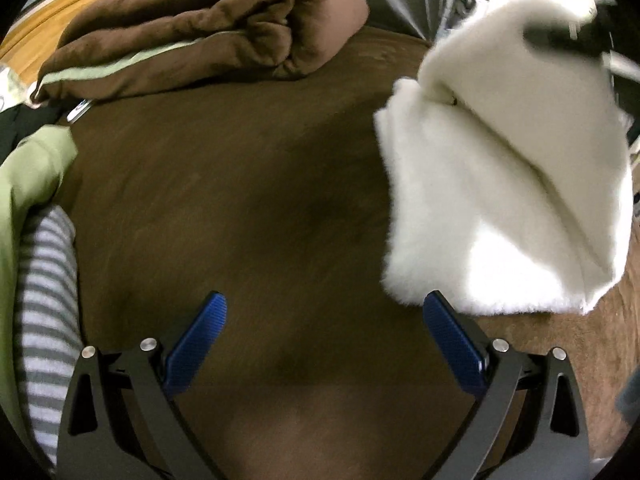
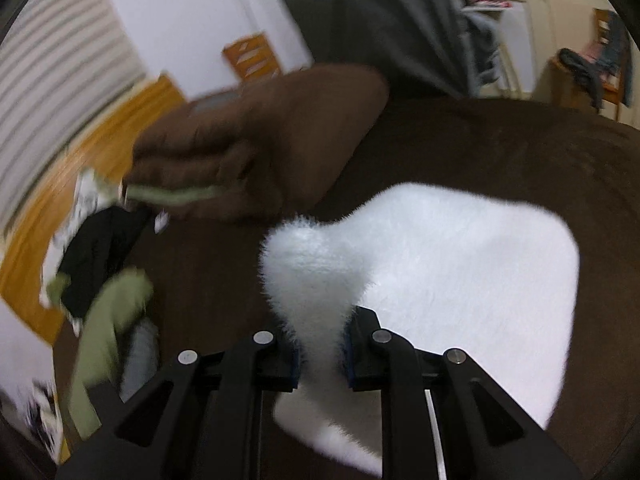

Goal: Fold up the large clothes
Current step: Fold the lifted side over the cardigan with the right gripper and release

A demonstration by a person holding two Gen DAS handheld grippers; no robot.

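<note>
right tongs (image 2: 322, 354) clenched on a fold of white fleece garment (image 2: 440, 264), held up over brown bed cover (image 2: 500, 152). left tongs (image 1: 325, 308) released, spread wide, empty above same cover. rolled brown blanket (image 1: 208, 28) at far side; green garment (image 1: 28, 176) and striped cloth (image 1: 48, 300) heaped at left.

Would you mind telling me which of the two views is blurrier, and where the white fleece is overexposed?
Right wrist view: heavy motion blur on the brown blanket; white fleece washed out. Left wrist view: sharper; fleece blown out at its lower edge.
</note>
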